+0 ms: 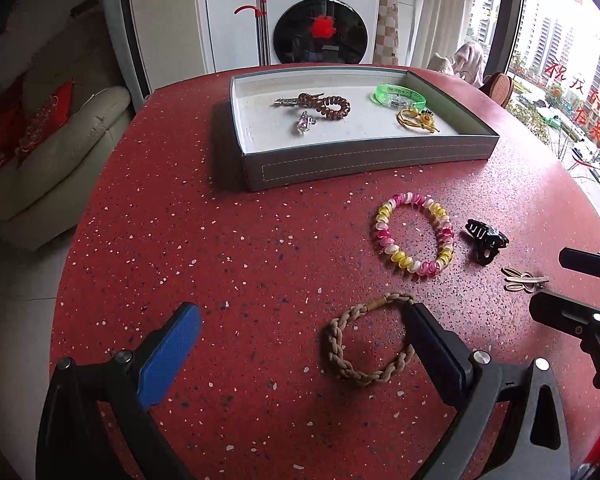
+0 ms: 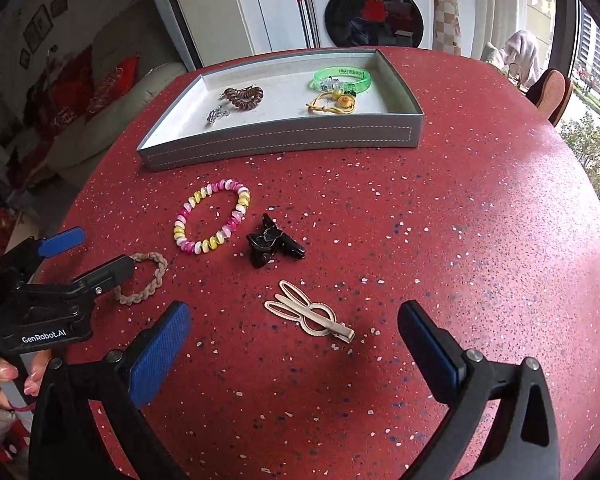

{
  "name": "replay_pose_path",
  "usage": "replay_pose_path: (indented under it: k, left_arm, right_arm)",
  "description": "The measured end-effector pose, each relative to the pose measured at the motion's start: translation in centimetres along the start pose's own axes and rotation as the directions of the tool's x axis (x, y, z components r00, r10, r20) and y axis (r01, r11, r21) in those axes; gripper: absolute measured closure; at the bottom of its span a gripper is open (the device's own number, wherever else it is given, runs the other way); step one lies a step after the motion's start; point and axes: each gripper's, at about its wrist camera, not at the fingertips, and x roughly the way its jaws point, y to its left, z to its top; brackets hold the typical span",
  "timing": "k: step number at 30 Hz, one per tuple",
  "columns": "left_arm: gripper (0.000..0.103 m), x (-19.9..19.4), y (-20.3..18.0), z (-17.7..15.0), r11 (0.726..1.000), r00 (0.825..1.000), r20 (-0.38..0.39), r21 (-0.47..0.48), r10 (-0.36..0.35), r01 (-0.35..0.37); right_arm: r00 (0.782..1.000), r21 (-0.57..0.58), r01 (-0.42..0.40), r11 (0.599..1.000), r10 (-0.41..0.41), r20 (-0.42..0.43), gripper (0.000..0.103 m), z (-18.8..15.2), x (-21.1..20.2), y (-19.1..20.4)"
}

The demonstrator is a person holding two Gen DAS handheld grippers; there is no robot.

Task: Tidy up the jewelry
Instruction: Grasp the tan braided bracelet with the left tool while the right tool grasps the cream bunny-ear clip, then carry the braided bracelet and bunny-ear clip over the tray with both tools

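Note:
My left gripper (image 1: 300,312) is open low over the red table. Its right finger rests inside the ring of a beige braided hair tie (image 1: 336,336), while the blue-padded finger stands well to the left. My right gripper (image 2: 294,312) is open too, and a cream rabbit-shaped hair clip (image 2: 312,316) lies flat between its fingers. A pink, yellow and white bead bracelet (image 2: 182,220) and a black claw clip (image 2: 268,244) lie beyond them. At the back stands the grey tray (image 2: 280,140), holding a brown spiral tie (image 2: 244,98), a green bangle (image 2: 342,78), a yellow flower tie (image 2: 332,104) and a clear clip (image 2: 218,114).
The round red speckled table (image 2: 480,220) curves away at the right and left edges. A washing machine (image 1: 320,20) stands behind it, a beige sofa (image 1: 60,160) to the left, a window to the right. A hand (image 2: 0,376) holds the left gripper's handle.

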Motion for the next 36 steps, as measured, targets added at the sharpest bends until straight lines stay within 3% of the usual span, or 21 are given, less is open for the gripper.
replay_pose_path:
  k: [8, 11, 15, 21, 26, 28, 30, 32, 34, 36]
  left_arm:
    - [0.000, 0.1, -0.3, -0.5, 1.000, 1.000, -0.004, 0.026, -0.016, 0.016]
    - [0.000, 0.2, -0.6, -0.5, 0.999, 1.000, -0.007, 0.046, -0.025, 0.026]
    - [0.000, 0.7, -0.9, -0.5, 0.998, 0.999, -0.019, 0.059, -0.033, 0.035]
    - [0.007, 1.0, -1.2, -0.7, 0.996, 0.999, -0.030, 0.076, -0.042, 0.044]
    - [0.017, 0.7, -1.9, -0.7, 0.992, 0.999, -0.022, 0.112, -0.050, 0.052]
    - [0.027, 0.6, -2.0, -0.7, 0.990, 0.997, -0.029, 0.117, -0.073, 0.076]
    - [0.031, 0.5, -2.2, -0.7, 0.989, 0.996, -0.033, 0.122, -0.078, 0.082]
    - [0.042, 0.4, -2.4, -0.7, 0.988, 0.996, -0.035, 0.124, -0.087, 0.091]
    - [0.062, 0.3, -2.5, -0.6, 0.987, 0.995, -0.036, 0.129, -0.095, 0.099]
    - [0.073, 0.3, -2.4, -0.7, 0.987, 0.995, -0.036, 0.129, -0.096, 0.099]
  right_arm:
    - [1.000, -0.105, -0.019, 0.994, 0.017, -0.016, 0.009, -0.3, 0.5, -0.6]
    - [0.999, -0.142, -0.036, 0.989, 0.031, -0.040, 0.020, -0.1, 1.1, -0.7]
    - [0.999, -0.176, -0.034, 0.984, 0.029, -0.032, 0.028, 0.0, 1.2, -0.8]
    - [0.999, -0.270, 0.012, 0.963, -0.021, -0.030, 0.044, -0.5, 1.1, 0.2]
    - [0.999, -0.282, 0.002, 0.960, -0.014, -0.041, 0.056, -0.7, 0.9, 0.7]
    - [0.999, -0.279, 0.005, 0.960, -0.018, -0.045, 0.059, -0.7, 0.9, 0.9]
    - [0.999, -0.273, 0.004, 0.962, -0.019, -0.051, 0.062, -0.6, 1.0, 1.0]
    - [0.998, -0.271, 0.006, 0.962, -0.023, -0.057, 0.069, -0.7, 0.9, 1.2]
    - [0.998, -0.267, 0.011, 0.964, -0.028, -0.062, 0.082, -0.7, 0.8, 1.3]
    - [0.997, -0.258, 0.020, 0.966, -0.038, -0.063, 0.084, -0.8, 0.7, 1.4]
